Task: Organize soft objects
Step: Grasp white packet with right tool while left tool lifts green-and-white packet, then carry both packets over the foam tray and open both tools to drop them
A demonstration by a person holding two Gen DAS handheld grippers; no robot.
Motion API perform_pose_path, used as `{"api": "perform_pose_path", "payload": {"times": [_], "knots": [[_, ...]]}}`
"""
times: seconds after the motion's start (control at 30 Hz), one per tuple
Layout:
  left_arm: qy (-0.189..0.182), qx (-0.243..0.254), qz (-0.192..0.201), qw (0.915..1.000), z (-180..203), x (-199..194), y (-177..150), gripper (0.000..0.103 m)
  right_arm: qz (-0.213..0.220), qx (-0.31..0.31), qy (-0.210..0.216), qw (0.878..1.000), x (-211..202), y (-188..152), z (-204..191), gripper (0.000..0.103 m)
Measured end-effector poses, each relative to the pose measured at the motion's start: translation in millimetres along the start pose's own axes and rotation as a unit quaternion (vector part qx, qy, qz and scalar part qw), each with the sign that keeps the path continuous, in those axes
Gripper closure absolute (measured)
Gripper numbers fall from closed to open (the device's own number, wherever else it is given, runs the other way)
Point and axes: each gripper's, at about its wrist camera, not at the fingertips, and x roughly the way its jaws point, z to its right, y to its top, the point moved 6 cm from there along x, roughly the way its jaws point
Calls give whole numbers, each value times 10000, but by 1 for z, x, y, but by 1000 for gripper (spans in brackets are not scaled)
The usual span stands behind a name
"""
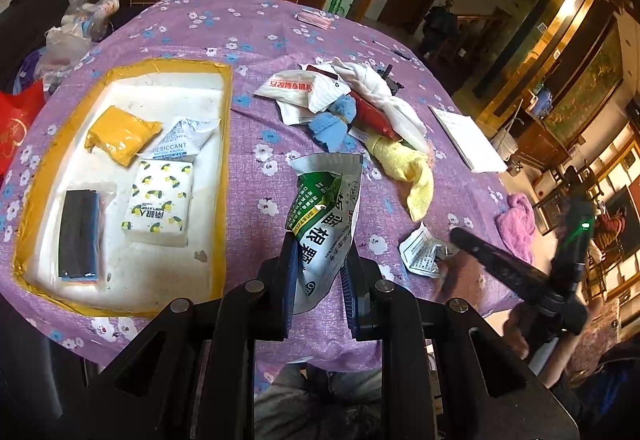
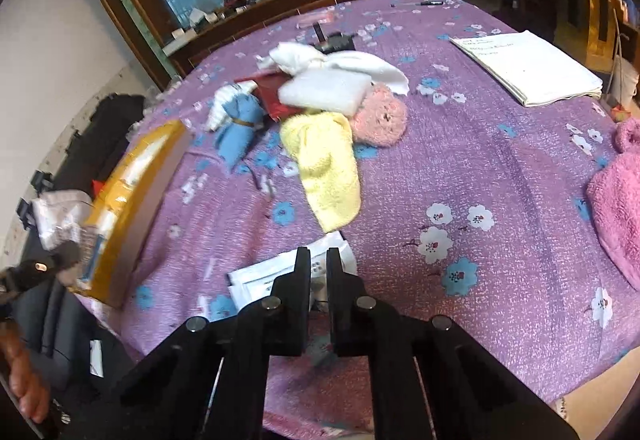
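**Left gripper carrying a green pouch; right gripper closing on a white packet**

Your left gripper (image 1: 318,252) is clamped on the lower part of a green-and-white pouch (image 1: 326,199), which stands up between the fingers, clear of the counter (image 1: 260,23). Holding it low leaves its top free, a judgement consistent with carrying it to the yellow-rimmed tray (image 1: 224,143) that lies just to the left. That tray already holds a yellow packet (image 1: 120,135), a desiccant sachet (image 1: 180,139), a lemon-print tissue pack (image 1: 160,203) and a dark block (image 1: 78,236), so sorted items collect there.

Your right gripper (image 2: 318,260) has its jaws nearly together over a white printed packet (image 2: 260,280) on the purple cloth; whether the pads actually pinch it cannot be told.

Beyond lies the unsorted heap: a yellow towel (image 2: 324,163), a pink cloth (image 2: 380,119), a white towel (image 2: 328,87) and a blue cloth (image 2: 240,127).
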Motion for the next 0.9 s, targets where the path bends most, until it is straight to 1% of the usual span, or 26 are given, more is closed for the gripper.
{"api": "perform_pose_path", "payload": {"times": [0.03, 0.07, 0.1, 0.13, 0.17, 0.2, 0.27, 0.33, 0.37, 0.4, 0.43, 0.47, 0.5, 0.53, 0.6, 0.67, 0.7, 0.73, 0.8, 0.9], "knots": [[-9, 10, -16, 10000, 1, 1, -1, 84, 31, 6, 98, 9999, -5, 0, -2, 96], [-19, 20, -33, 10000, 2, 2, -2, 84, 75, -33, 167, 9998, -10, 1, -4, 87], [-24, 27, -46, 10000, 3, 2, -2, 84, 75, -78, 114, 9999, -12, 1, -5, 76], [-31, 38, -53, 10000, 3, 2, -2, 84, 45, -71, 75, 9999, -13, 0, -5, 44], [-23, 72, -63, 10000, 4, 1, -3, 84, 43, -5, 151, 9999, -14, -2, -6, 23], [14, 108, -72, 9999, 5, 0, -3, 84, 118, 51, 246, 9996, -14, -3, -6, 22], [140, 199, -112, 9996, 6, -5, -2, 84, 1, 11, 87, 10000, -6, -5, -7, 22], [197, 291, -139, 9993, 4, -22, 6, 84, -210, 63, 222, 9995, 8, -4, -10, 22], [241, 307, -90, 9992, 1, -32, 11, 84, -313, 113, 181, 9993, 17, -3, -10, 24], [384, 373, 2, 9986, -3, -51, 19, 84, -378, 162, 182, 9990, 22, -3, -9, 28], [552, 471, 159, 9972, -8, -72, 28, 84, -455, 240, 171, 9985, 28, -3, -8, 36], [706, 530, 331, 9955, -14, -93, 36, 84, -586, 330, 106, 9977, 34, -4, -5, 50], [799, 511, 414, 9946, -20, -106, 41, 84, -643, 376, 119, 9971, 37, -6, -3, 57], [856, 459, 472, 9942, -25, -117, 45, 84, -718, 410, 91, 9965, 41, -8, -2, 63], [907, 370, 588, 9935, -35, -129, 45, 84, -678, 304, -3, 9972, 43, -11, -8, 66], [950, 325, 584, 9932, -40, -121, 38, 84, -524, 27, -235, 9983, 39, -11, -18, 71], [925, 253, 537, 9939, -43, -111, 32, 84, -429, -140, -351, 9984, 37, -11, -24, 72], [901, 206, 483, 9945, -45, -99, 27, 84, -351, -219, -374, 9984, 35, -10, -27, 74], [943, 171, 386, 9946, -54, -79, 20, 84, -155, -290, -199, 9993, 24, -4, -34, 76], [1151, 24, 122, 9933, -70, -50, 10, 84, 285, -494, 182, 9982, 0, 10, -51, 76]]}}
